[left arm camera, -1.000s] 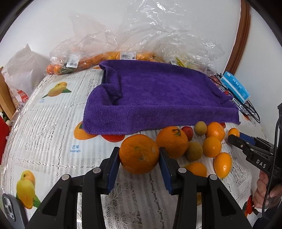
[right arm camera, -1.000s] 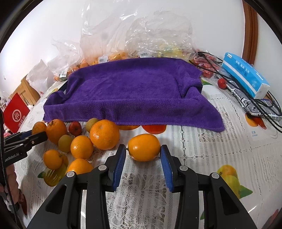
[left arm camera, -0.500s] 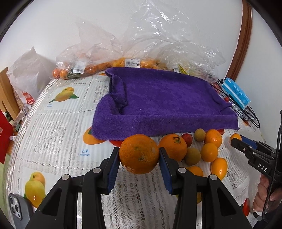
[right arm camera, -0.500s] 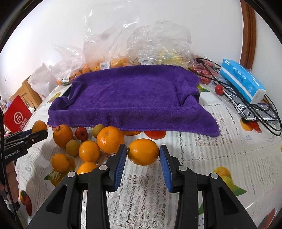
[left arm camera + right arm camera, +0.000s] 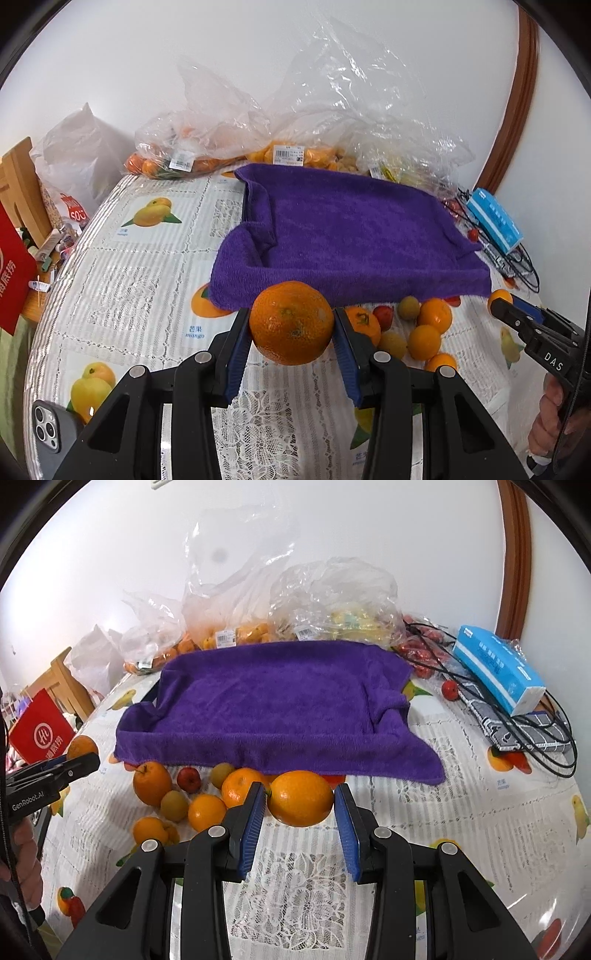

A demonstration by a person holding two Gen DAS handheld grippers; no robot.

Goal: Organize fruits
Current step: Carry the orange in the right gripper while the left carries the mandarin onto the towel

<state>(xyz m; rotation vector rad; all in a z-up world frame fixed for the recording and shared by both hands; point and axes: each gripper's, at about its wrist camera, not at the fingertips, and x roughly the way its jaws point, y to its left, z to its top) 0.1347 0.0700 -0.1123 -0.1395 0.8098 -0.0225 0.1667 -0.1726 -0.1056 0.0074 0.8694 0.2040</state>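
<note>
My left gripper (image 5: 291, 328) is shut on a large rough-skinned orange (image 5: 291, 323) and holds it in the air in front of the purple towel (image 5: 354, 236). My right gripper (image 5: 300, 803) is shut on a smooth yellow-orange fruit (image 5: 300, 797), lifted just before the towel (image 5: 273, 701). Several loose oranges, small green-brown fruits and a red one lie on the tablecloth by the towel's near edge (image 5: 192, 797); they also show in the left wrist view (image 5: 417, 328). The right gripper's tip (image 5: 517, 325) and the left one's tip (image 5: 55, 771) show in each other's views.
Clear plastic bags of fruit (image 5: 280, 147) lie behind the towel by the wall. A blue tissue box (image 5: 498, 664), black cables (image 5: 535, 734) and a small red fruit (image 5: 450, 690) are at the right. A phone (image 5: 48, 428) lies at the near left; a red bag (image 5: 40, 731) stands off the table's left.
Both grippers have risen and drawn back with their fruits; the table and the fruit pile look lower and farther. Both grips are unchanged.
</note>
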